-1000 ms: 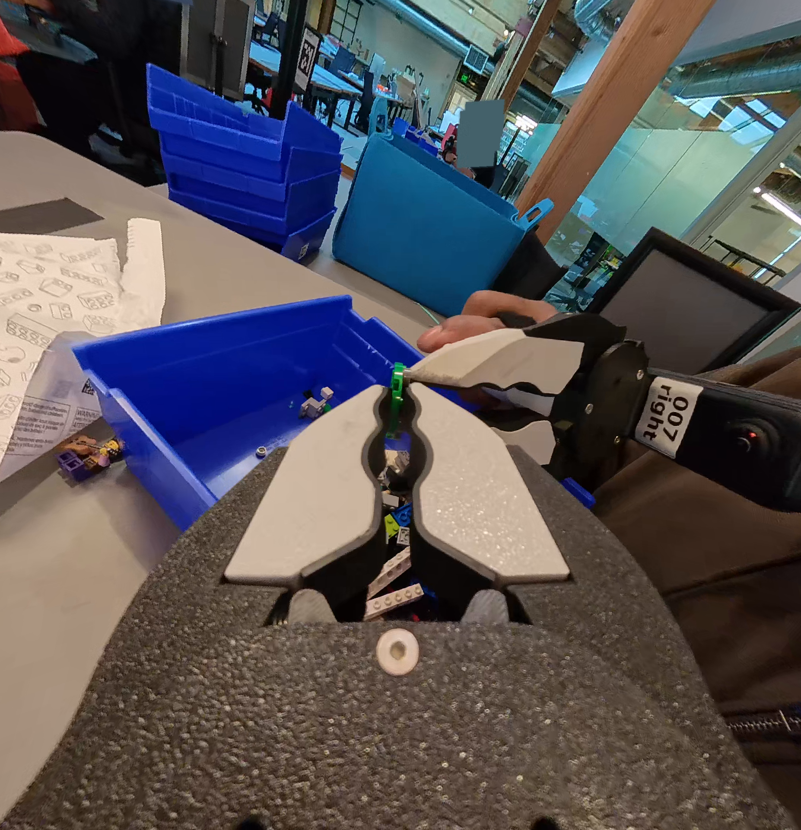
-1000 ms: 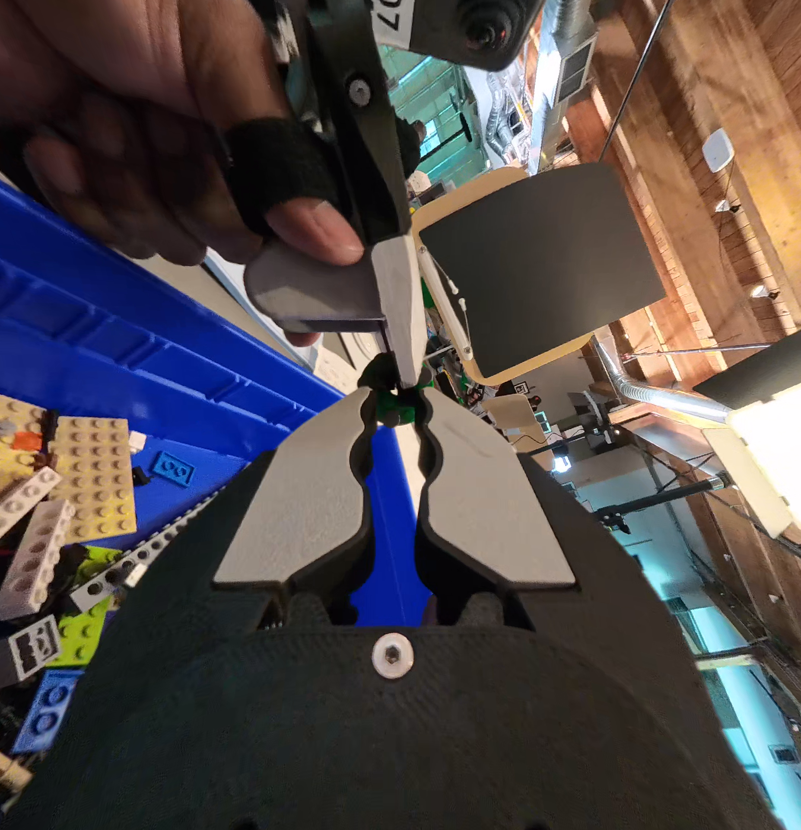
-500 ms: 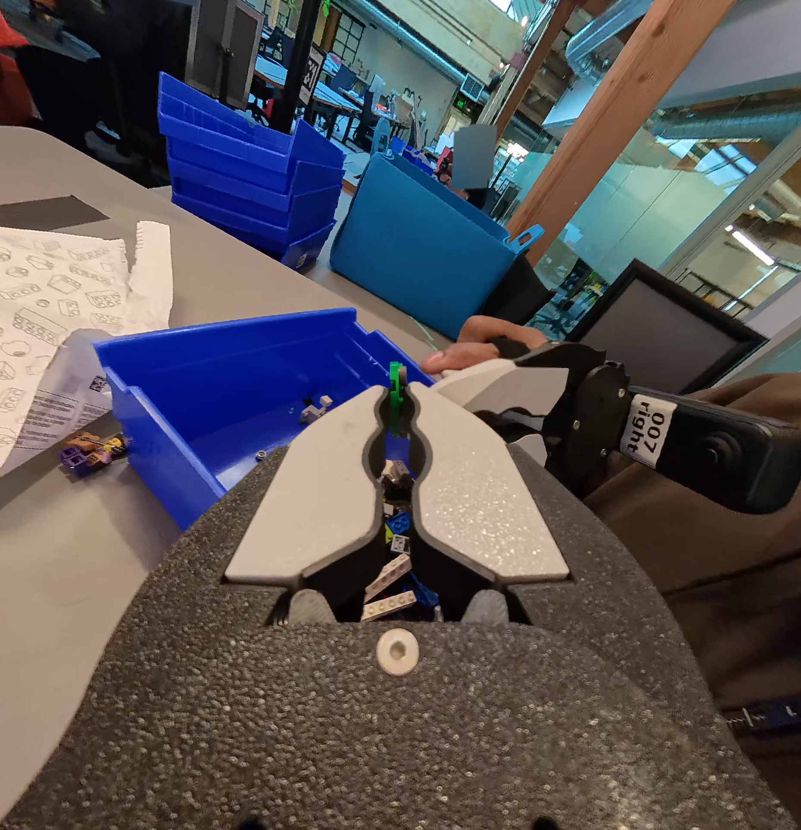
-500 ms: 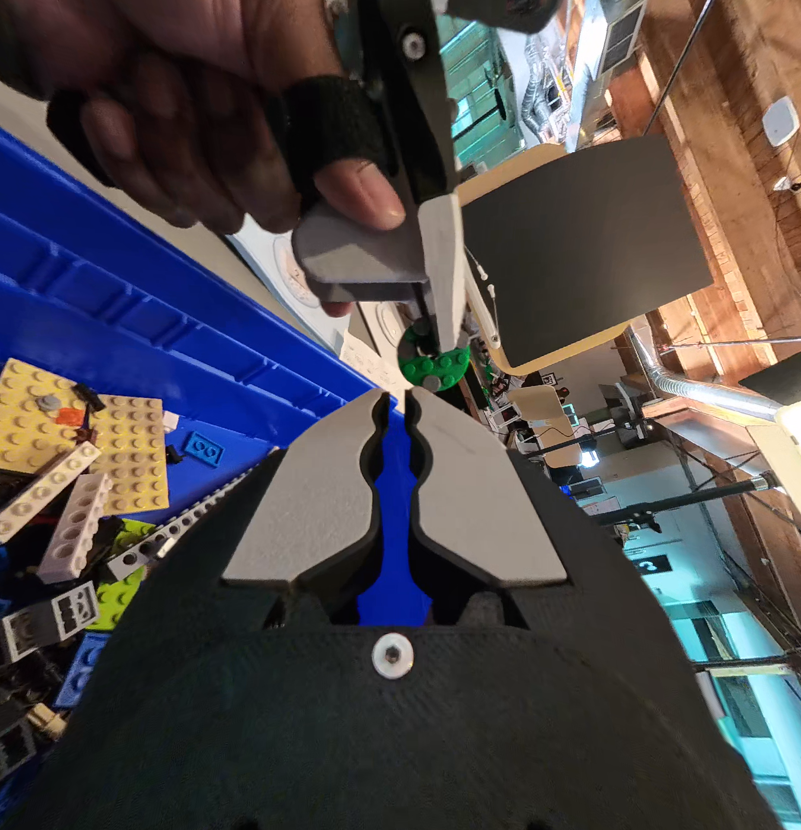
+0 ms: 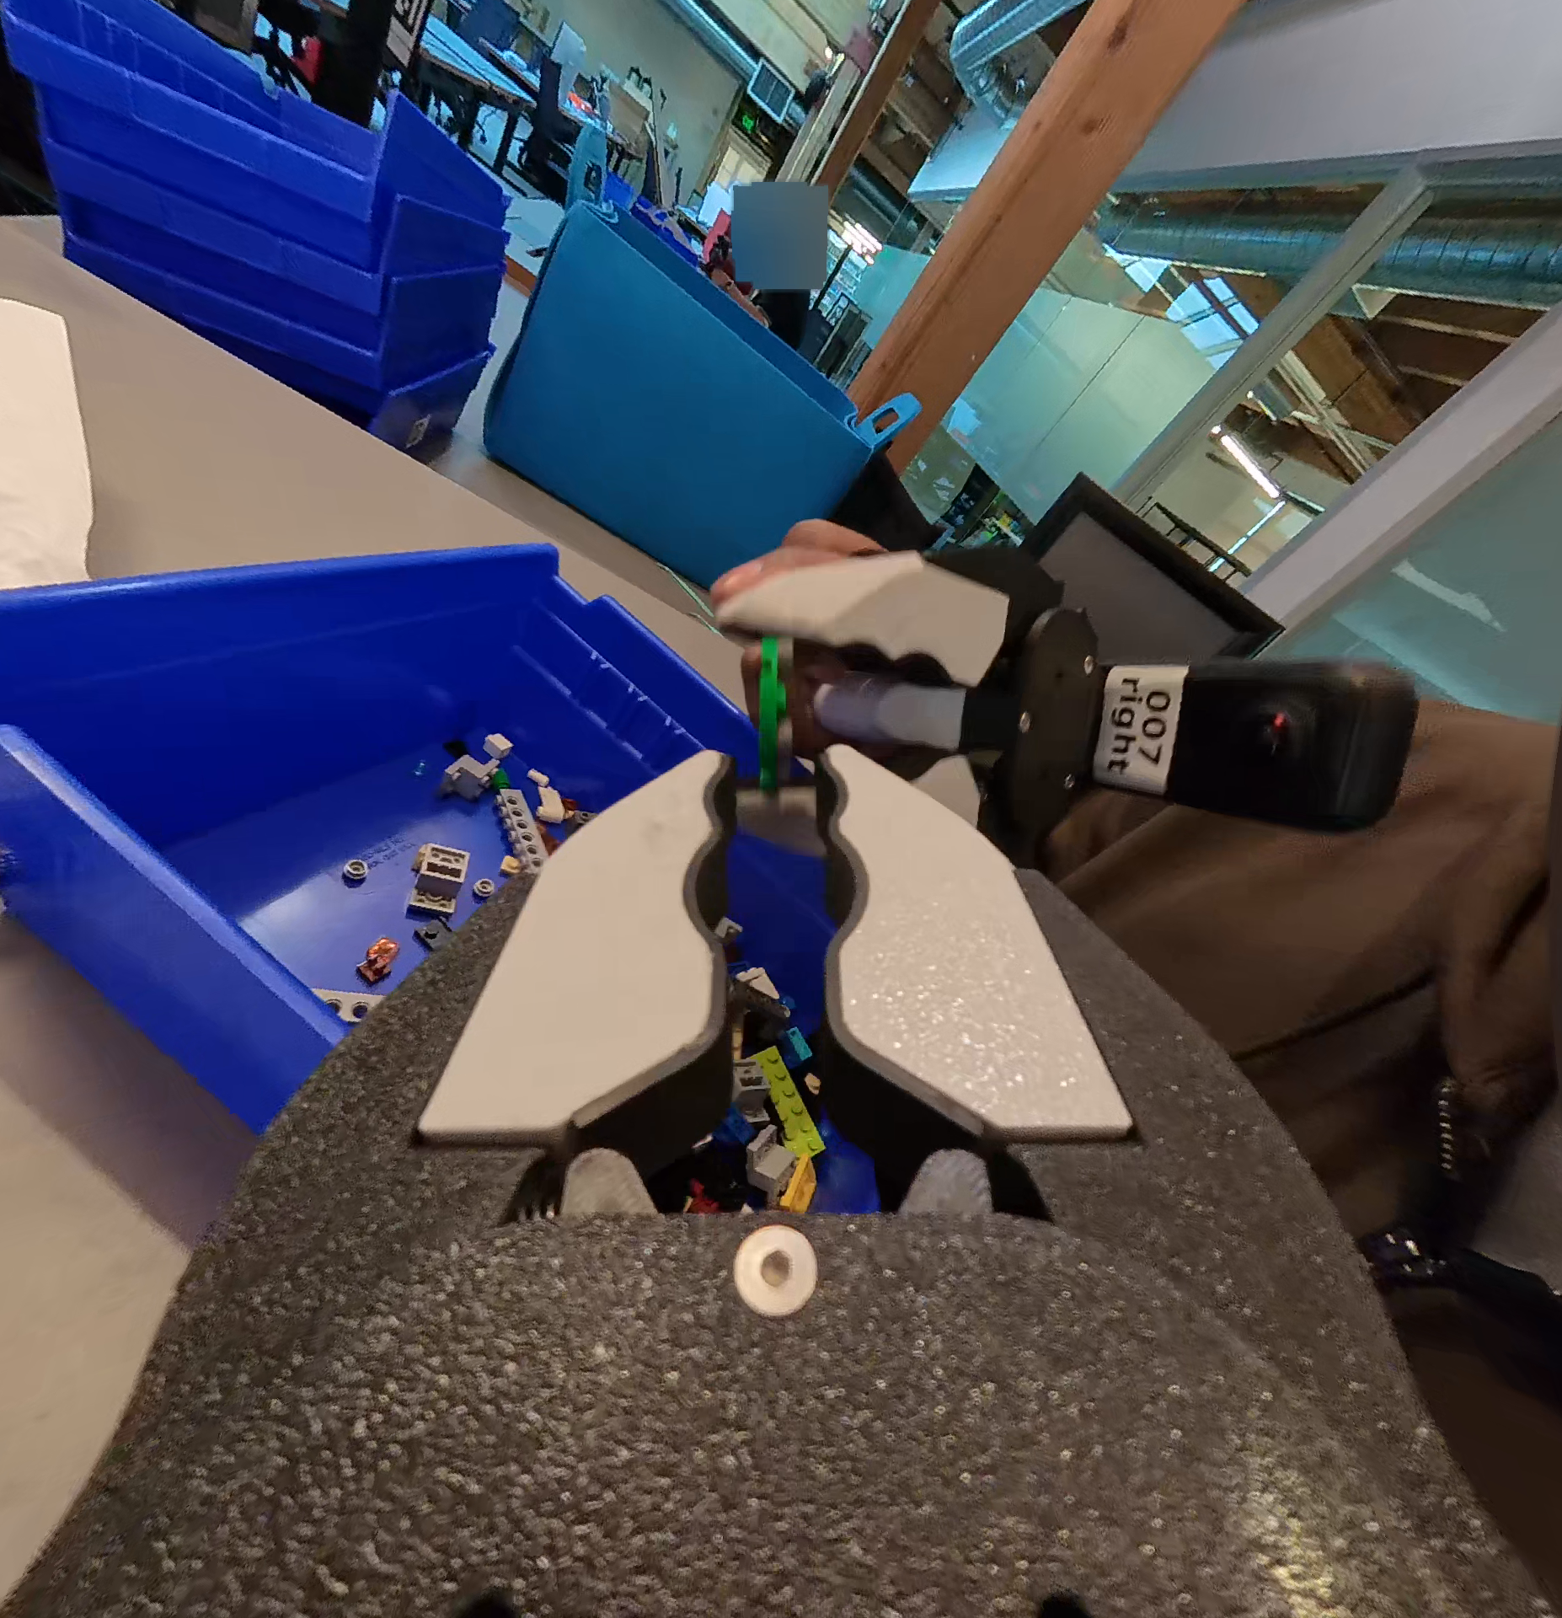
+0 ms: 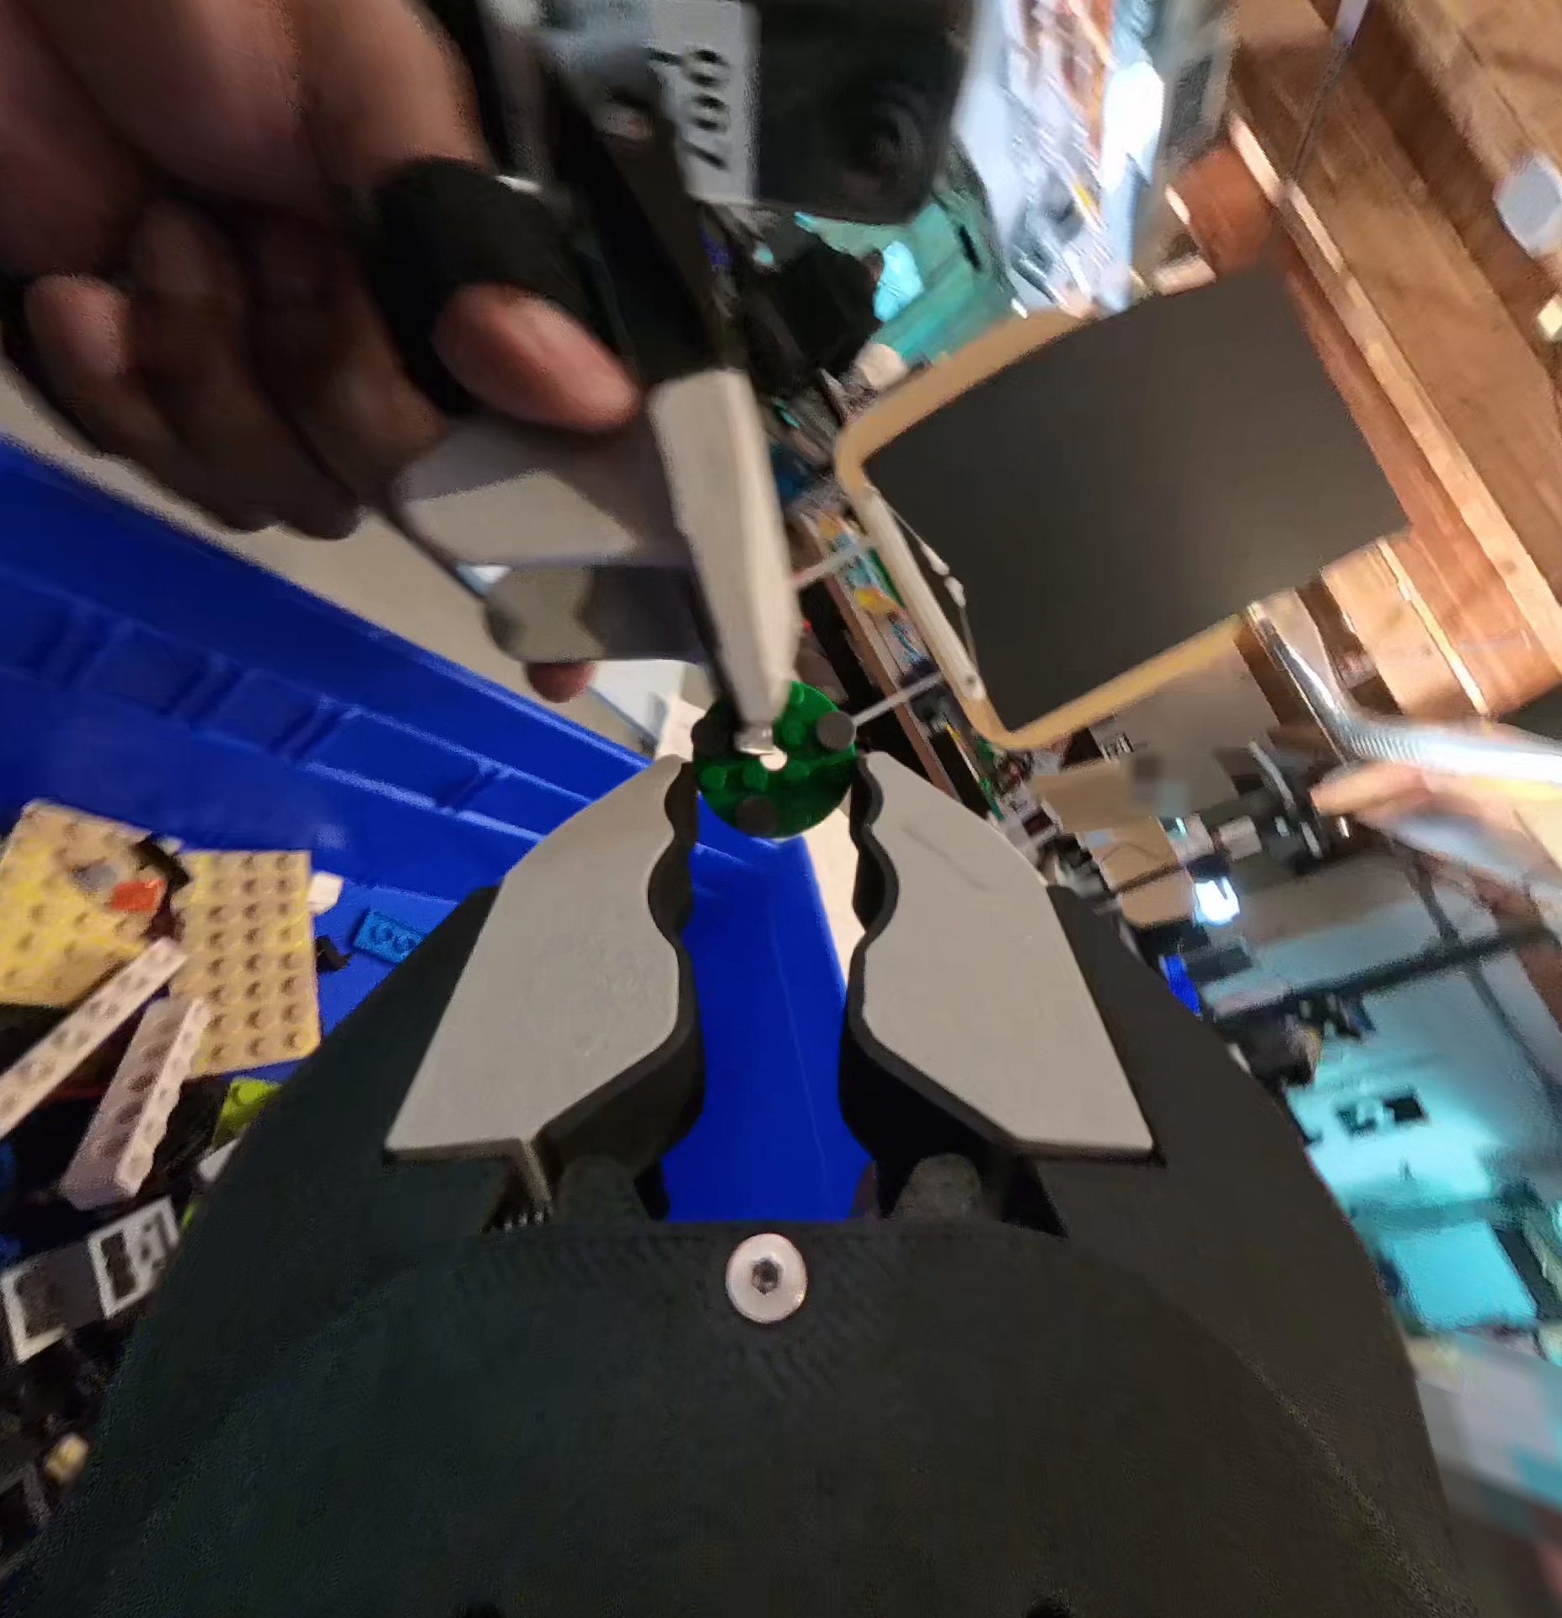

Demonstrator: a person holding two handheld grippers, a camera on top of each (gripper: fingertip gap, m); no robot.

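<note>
Green round plate (image 5: 769, 709): hanging edge-on over the glossy blue bin (image 5: 235, 630).

Left wrist view: showing as 1 thin sliver of studded plastic, standing inside the parted matte grey fingers of the left gripper (image 5: 773, 770), clear of both pads, so not being gripped there. Reaching down from the upper finger of the right gripper (image 5: 773, 683). Lying loose on the bin floor, small angular bricks (image 5: 786, 1112).

Right wrist view: facing the camera as a flat disc with grey round studs, spanning the widely spread right gripper. Rim seeming to touch both wavy black pads, though blurring. Lying at left, 2 pale studded plates (image 6: 243, 946).
</note>
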